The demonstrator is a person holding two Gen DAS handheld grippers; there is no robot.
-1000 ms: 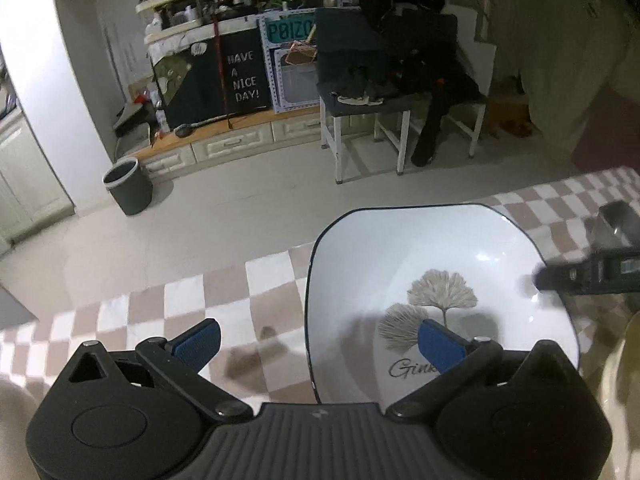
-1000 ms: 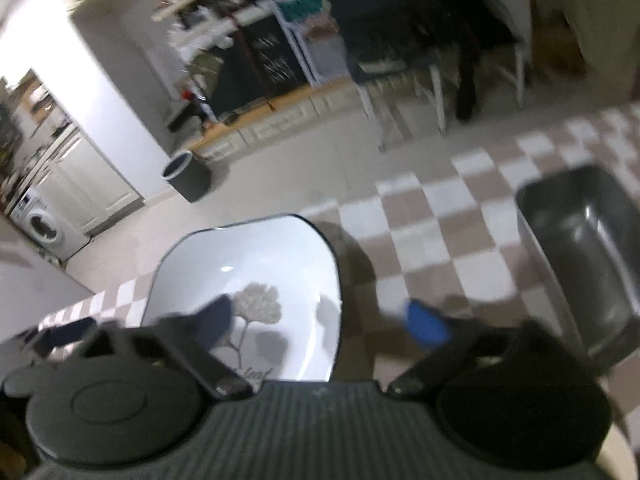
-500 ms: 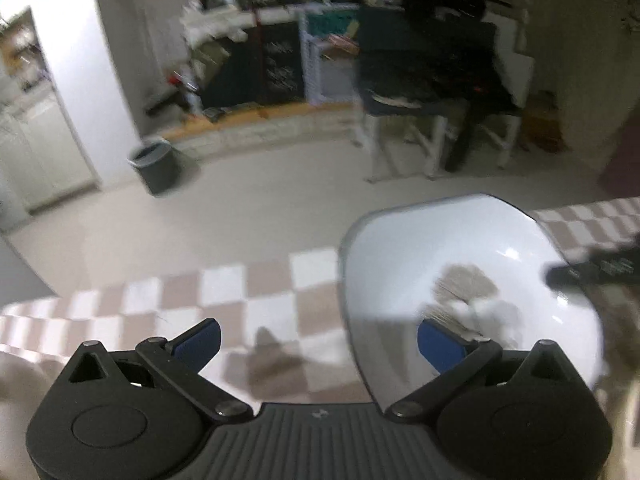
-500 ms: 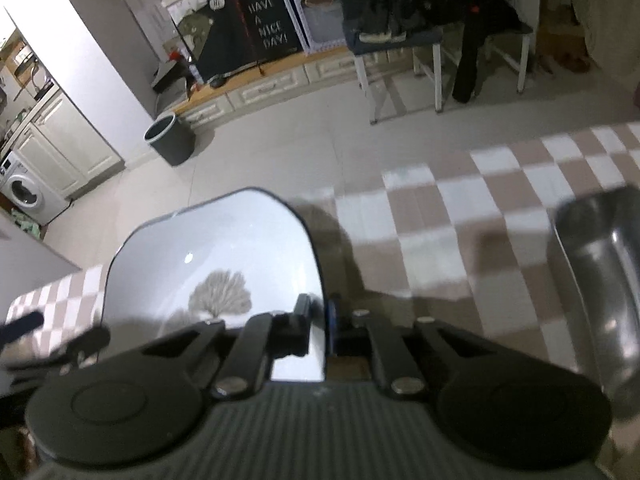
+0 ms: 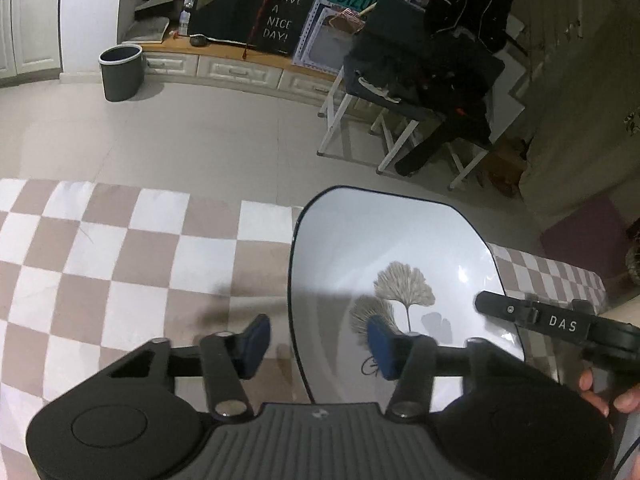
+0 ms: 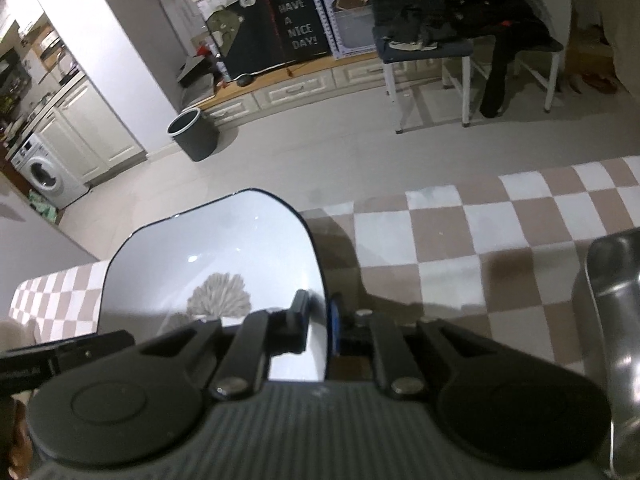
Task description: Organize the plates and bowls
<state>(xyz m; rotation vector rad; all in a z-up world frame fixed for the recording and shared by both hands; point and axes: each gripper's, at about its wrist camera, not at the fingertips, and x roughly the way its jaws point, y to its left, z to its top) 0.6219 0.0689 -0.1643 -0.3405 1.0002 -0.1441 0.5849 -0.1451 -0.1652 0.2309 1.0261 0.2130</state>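
Observation:
A white square plate (image 5: 384, 248) with a dark rim and a ginkgo-leaf print is held above the checkered tablecloth (image 5: 120, 256). My left gripper (image 5: 318, 346) is open; its jaws straddle the plate's left rim without closing on it. My right gripper (image 6: 318, 322) is shut on the plate's (image 6: 224, 256) right rim, and its arm shows at the plate's right edge in the left wrist view (image 5: 536, 316).
A steel tray (image 6: 612, 320) sits on the table at the right edge of the right wrist view. Beyond the table's far edge are bare floor, a grey bin (image 5: 120, 72), a low cabinet and a loaded table (image 5: 420, 80).
My right gripper went from open to shut on the plate's right rim. The left gripper's jaws have narrowed around the left rim, and the plate has lifted and tilted.

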